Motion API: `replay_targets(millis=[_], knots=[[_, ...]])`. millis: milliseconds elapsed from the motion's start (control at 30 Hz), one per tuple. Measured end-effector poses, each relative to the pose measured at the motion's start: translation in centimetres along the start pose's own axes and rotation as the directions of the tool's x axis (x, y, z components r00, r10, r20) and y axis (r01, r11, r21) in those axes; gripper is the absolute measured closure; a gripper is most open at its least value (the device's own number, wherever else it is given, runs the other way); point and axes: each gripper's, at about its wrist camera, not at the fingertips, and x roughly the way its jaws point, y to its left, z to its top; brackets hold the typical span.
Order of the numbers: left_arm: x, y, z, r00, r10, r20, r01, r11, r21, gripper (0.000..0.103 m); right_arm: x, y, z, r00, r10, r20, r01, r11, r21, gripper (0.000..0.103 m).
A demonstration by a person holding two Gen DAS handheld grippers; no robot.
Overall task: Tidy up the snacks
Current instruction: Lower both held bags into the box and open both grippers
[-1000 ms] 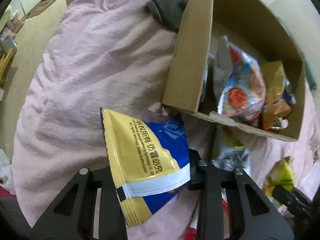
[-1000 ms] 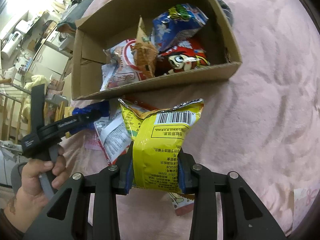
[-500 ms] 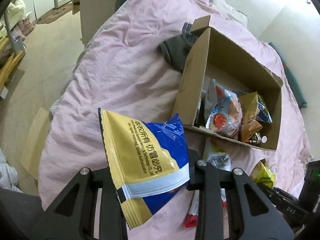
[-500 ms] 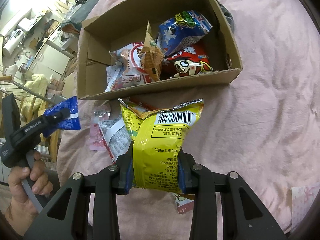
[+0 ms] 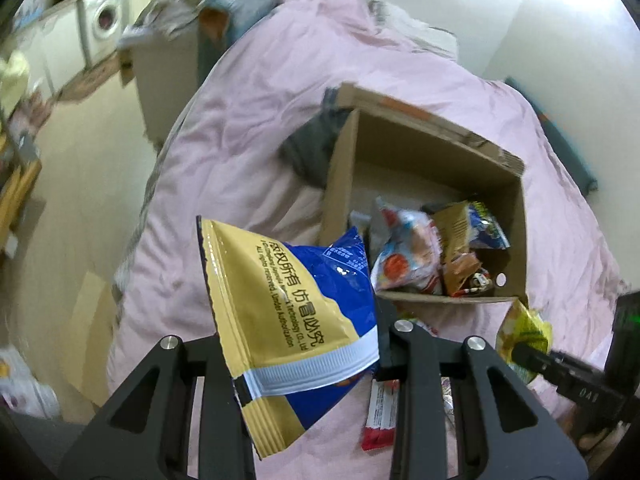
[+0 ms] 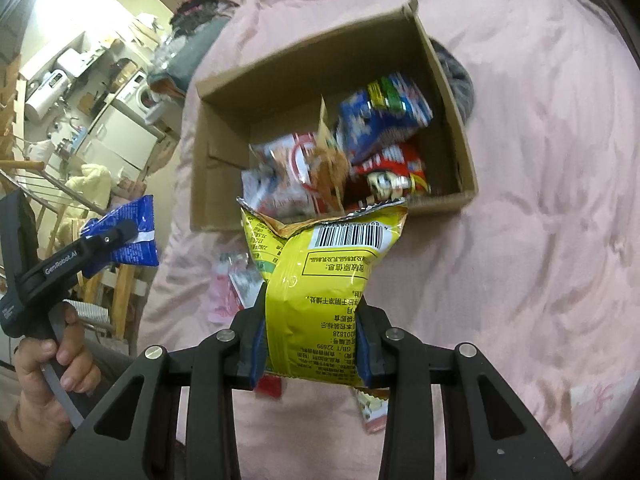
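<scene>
we note the left gripper [image 5: 304,354] pinching a light, crinkly blue-and-gold packet [image 5: 292,320] and the right gripper [image 6: 310,344] a soft yellow bag [image 6: 324,280] mid-body, both above the bed [image 6: 540,200] near the box [image 6: 466,168] front edge.

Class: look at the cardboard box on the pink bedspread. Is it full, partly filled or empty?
Partly filled. The cardboard box holds several snack packets bunched at one end; bare cardboard floor shows at the other.

Pink bedspread [image 5: 260,120], washing machine [image 5: 105,24] beyond
</scene>
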Motion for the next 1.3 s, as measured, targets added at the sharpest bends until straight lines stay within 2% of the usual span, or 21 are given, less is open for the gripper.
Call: replay_targets(millis=[167,400,533,633,733,800,833,867,967,1067,1200,1300], knots=[[0.3,-2.6,2.1,0.999,-0.001,0.033,-0.002,0.995,0.102,0.075,-0.1,0.5,2.6,0.999,-0.006,0.054,0.007,1.000,-0.015,0.067],[3.3,-6.0,4.7,0.999,0.006,0.054,-0.017,0.977,0.213,0.075,1.9,1.5,7.0,0.996,-0.023,0.090,0.026,0.999,-0.030,0.067],[4.7,-5.8,5.8,0.997,-0.002,0.076,-0.011,0.983,0.183,0.075,3.5,1.9,9.4,0.996,-0.025,0.083,0.028,0.998,-0.047,0.067],[5.6,-6.0,6.0,0.995,0.021,0.101,-0.043,0.976,0.214,0.075,4.8,2.1,11.0,0.997,-0.025,0.077,0.029,0.998,-0.058,0.067],[6.2,-6.1,6.3,0.994,0.017,0.110,-0.041,0.974,0.221,0.075,6.1,2.5,12.4,0.997,-0.004,0.075,0.008,0.998,-0.062,0.067],[6.6,-6.2,6.1,0.991,0.048,0.126,-0.076,0.970,0.230,0.075,6.9,2.6,12.7,0.996,0.037,0.076,-0.033,0.998,-0.062,0.067],[6.9,-6.2,6.0,0.992,0.045,0.116,-0.071,0.971,0.228,0.075,7.5,2.4,12.7,0.994,0.078,0.078,-0.074,0.996,-0.054,0.067],[7.2,-6.2,5.9,0.994,0.038,0.102,-0.060,0.973,0.223,0.075,8.3,2.1,12.5,0.994,0.085,0.071,-0.082,0.996,-0.036,0.067],[8.3,-6.3,5.3,0.998,0.029,0.056,-0.041,0.973,0.229,0.075,10.4,1.4,12.3,0.999,0.022,0.024,-0.022,0.999,-0.024,0.067],[9.0,-6.5,5.1,0.999,0.034,0.040,-0.042,0.969,0.244,0.075,11.0,0.7,12.5,1.000,0.005,0.028,-0.004,1.000,-0.016,0.067],[8.9,-6.4,5.1,0.994,0.060,0.089,-0.079,0.969,0.234,0.075,11.2,-0.3,12.3,0.999,0.038,0.030,-0.039,0.998,0.041,0.066],[9.3,-6.5,5.1,0.996,0.050,0.071,-0.065,0.972,0.226,0.074,11.2,-0.2,12.4,0.997,0.064,0.036,-0.066,0.997,0.049,0.064]])
